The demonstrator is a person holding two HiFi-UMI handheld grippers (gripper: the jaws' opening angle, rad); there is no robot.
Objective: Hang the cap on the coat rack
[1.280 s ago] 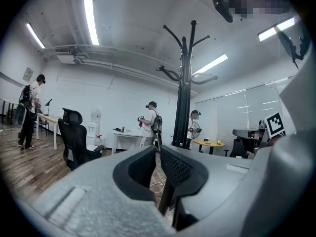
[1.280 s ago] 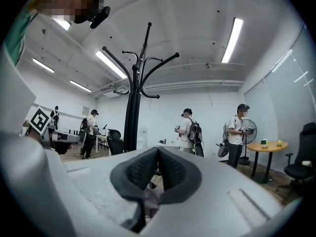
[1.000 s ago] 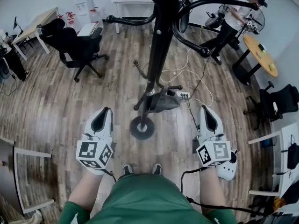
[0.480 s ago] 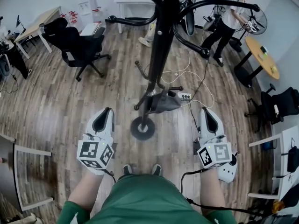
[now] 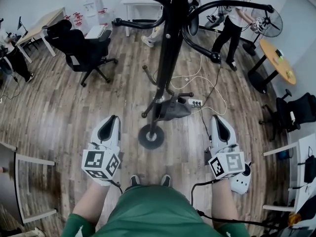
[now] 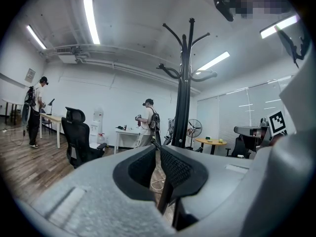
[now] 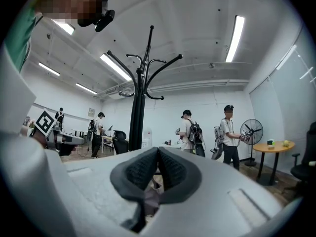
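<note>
A black coat rack [image 5: 166,58] rises in front of me, its round base [image 5: 150,136] on the wood floor. A grey cap [image 5: 173,107] hangs low on the pole, on one of the short lower hooks. My left gripper [image 5: 114,118] is held level at waist height, left of the base, jaws shut and empty. My right gripper [image 5: 216,117] is level to the right of it, also shut on nothing. The rack [image 6: 185,93] stands beyond the pads in the left gripper view [image 6: 158,149], and the rack [image 7: 138,107] shows the same way in the right gripper view [image 7: 158,152].
A power strip [image 5: 195,101] with white cables lies right of the rack. A black office chair [image 5: 81,51] stands at the back left, another chair [image 5: 296,110] at the right. A person [image 5: 232,23] stands near a round wooden table [image 5: 279,58]. A white frame [image 5: 29,186] is at the near left.
Both grippers have stayed where they were. The person at the back right has shifted a little further back and left.
</note>
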